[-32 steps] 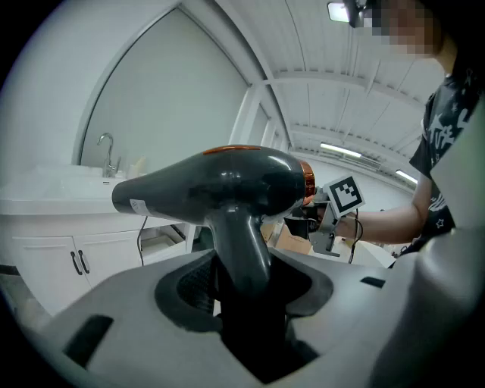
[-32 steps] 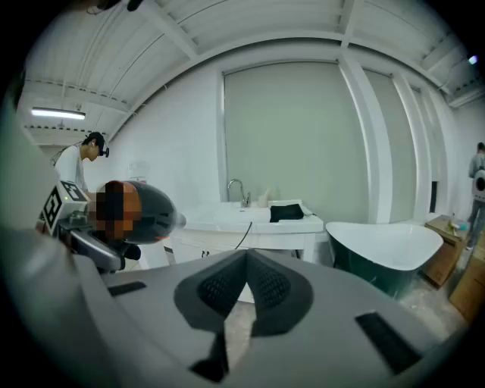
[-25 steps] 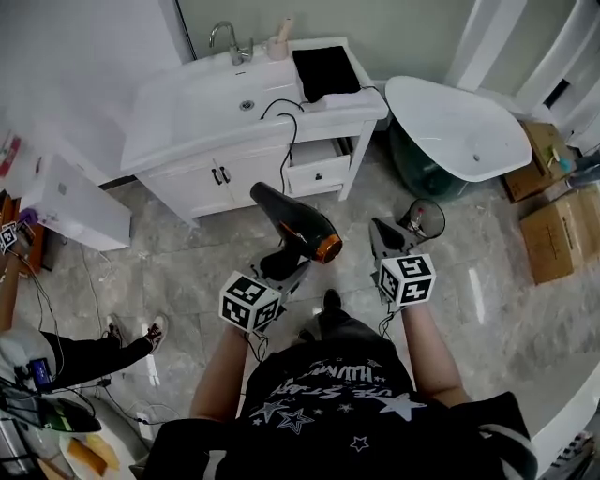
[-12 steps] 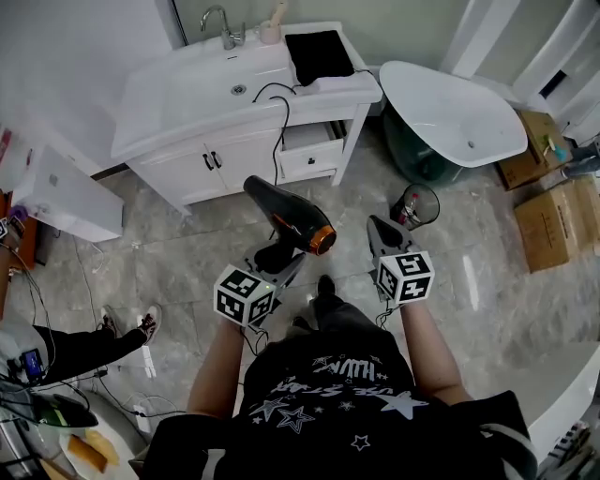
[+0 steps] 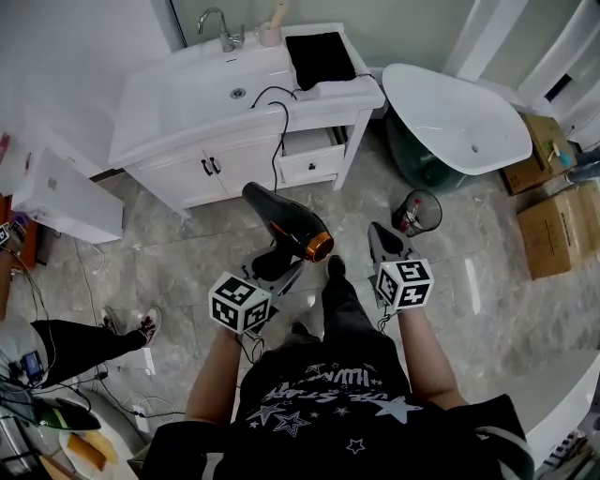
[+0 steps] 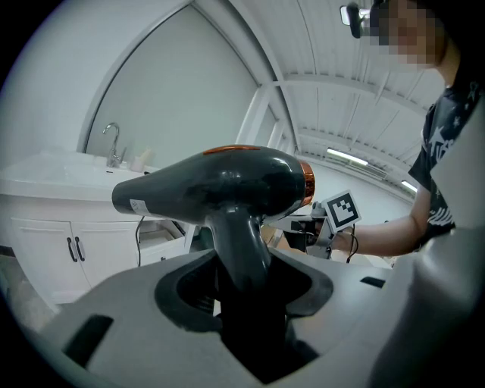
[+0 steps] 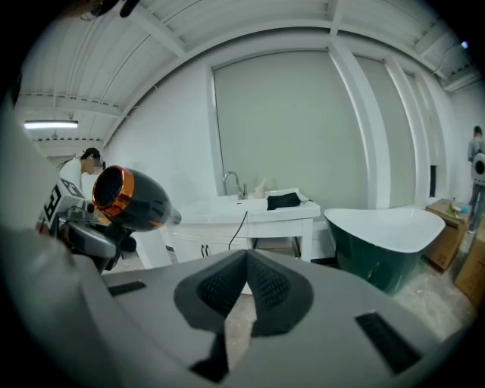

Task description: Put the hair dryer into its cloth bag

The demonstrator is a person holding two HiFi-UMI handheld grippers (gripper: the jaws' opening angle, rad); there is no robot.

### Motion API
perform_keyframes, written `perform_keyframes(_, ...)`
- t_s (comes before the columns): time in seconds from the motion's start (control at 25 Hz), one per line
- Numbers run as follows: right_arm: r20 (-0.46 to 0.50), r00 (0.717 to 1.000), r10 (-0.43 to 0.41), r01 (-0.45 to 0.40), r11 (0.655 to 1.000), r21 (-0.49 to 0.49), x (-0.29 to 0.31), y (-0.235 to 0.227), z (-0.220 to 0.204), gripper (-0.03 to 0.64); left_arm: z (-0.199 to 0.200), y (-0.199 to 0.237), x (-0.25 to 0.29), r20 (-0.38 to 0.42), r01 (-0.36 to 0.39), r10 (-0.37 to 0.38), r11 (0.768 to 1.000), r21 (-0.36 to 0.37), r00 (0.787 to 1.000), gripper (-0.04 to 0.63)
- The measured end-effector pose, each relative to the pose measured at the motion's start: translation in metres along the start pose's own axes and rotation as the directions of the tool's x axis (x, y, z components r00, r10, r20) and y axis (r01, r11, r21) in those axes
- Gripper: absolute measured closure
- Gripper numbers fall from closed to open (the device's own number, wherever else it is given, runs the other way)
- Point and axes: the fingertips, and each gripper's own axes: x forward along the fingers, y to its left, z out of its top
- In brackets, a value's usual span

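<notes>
your left gripper point(image 6: 244, 292) is closed partway on the handle of the hair dryer point(image 6: 216, 182). both jaws press against the black handle, which stands upright between them. the dryer body lies crosswise above the jaws. its tapered end points toward the vanity and its copper-ringed end points toward your right gripper. in the head view the dryer is held in the air above the floor, in front of the vanity.

your right gripper point(image 7: 246, 282) is fully closed and empty. its ribbed pads meet at the tips with nothing between them. it is held beside the left gripper, apart from the dryer, and points toward the vanity and the bathtub.

a black cord point(image 5: 278, 141) runs from the vanity top over its front edge and hangs down toward the dryer. the cloth bag point(image 5: 320, 58), black and flat, lies on the right end of the white vanity point(image 5: 178, 108), well apart from the dryer. the dryer is not in the bag.

a faucet point(image 5: 217, 23) stands behind the basin. a drawer point(image 5: 314, 161) below the bag is partly open. a white bathtub point(image 5: 459, 122) stands right of the vanity. a small bin point(image 5: 419, 211) sits on the floor near your right gripper. cardboard boxes point(image 5: 558, 234) stand at the right edge.
</notes>
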Motion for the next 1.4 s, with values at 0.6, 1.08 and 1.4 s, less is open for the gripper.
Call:
perform_keyframes(0.6, 0.021, 0.997, 0.075, -0.076, 0.997, 0.018, 0.147, -0.118, 0.073, 0.611, 0.085, 0.092, 0.111, -0.009, -0.092, 0.092, 0.996, -0.023, 0.996, 0.402)
perform_keyframes(1.08, 0.014, 0.988, 0.154, -0.154, 0.988, 0.014, 0.231, -0.181, 0.113, 0.611, 0.127, 0.137, 0.184, -0.031, -0.165, 0.165, 0.986, -0.022, 0.986, 0.402)
perform_keyframes(1.4, -0.022, 0.987, 0.16, -0.161, 0.977, -0.137, 0.259, -0.21, 0.128, 0.611, 0.149, 0.134, 0.218, -0.047, -0.143, 0.143, 0.99, 0.003, 0.989, 0.402)
